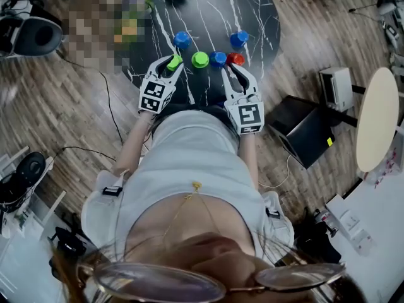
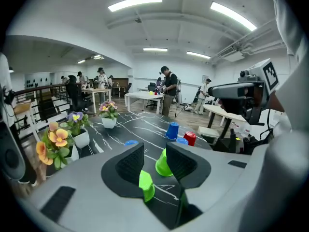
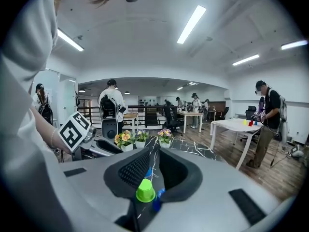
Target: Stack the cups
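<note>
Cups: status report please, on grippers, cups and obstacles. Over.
Left gripper open, green cup between jaws, ungripped. Right gripper barely apart, empty. Five other cups separate, none stacked. Nothing in the way.

a: black table (image 1: 252,17), white veining, marble-like. green cup (image 1: 200,59), blue cup (image 1: 218,59), red cup (image 1: 235,59).
b: confirmed. second green cup (image 1: 173,62), same bright lime. black-and-white squares on marker cube (image 1: 155,96).
</note>
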A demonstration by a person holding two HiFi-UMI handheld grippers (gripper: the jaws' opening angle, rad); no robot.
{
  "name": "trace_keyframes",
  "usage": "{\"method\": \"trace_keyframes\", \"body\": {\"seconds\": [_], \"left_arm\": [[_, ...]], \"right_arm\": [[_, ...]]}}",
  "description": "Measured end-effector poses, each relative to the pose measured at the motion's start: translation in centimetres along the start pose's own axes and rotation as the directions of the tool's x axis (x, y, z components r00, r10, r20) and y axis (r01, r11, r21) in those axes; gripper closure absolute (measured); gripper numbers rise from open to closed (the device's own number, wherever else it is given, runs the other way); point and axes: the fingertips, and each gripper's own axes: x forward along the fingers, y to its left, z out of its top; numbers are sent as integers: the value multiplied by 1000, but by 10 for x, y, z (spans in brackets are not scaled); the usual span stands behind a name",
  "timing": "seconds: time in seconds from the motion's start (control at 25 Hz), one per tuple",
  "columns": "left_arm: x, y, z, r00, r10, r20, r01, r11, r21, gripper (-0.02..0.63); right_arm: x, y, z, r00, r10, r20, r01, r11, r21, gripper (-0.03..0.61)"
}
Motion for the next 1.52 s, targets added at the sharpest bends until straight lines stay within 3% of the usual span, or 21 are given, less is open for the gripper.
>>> {"method": "trace_keyframes", "body": {"seconds": [0.16, 0.52, 0.8, 1.2, 1.52], "left_arm": [[4, 14, -21, 999, 13, -43, -12, 1000, 18, 463], [25, 28, -70, 979, 23, -202, -10, 998, 65, 357], [41, 31, -90, 963, 42, -268, -23, 997, 74, 350], [39, 33, -86, 956, 107, -275, -99, 994, 41, 380], [25, 21, -54, 968, 122, -220, -116, 992, 42, 380]], "right_arm": [[1, 4, -3, 1000, -21, -11, 21, 1000, 7, 528], [-1, 6, -10, 997, -66, -45, 66, 998, 15, 528], [-1, -1, -15, 996, -59, -63, 60, 998, 12, 528], [-4, -23, -17, 998, -28, -60, 28, 1000, -2, 526], [-6, -35, -16, 999, -7, -43, 7, 1000, -8, 528]]}}
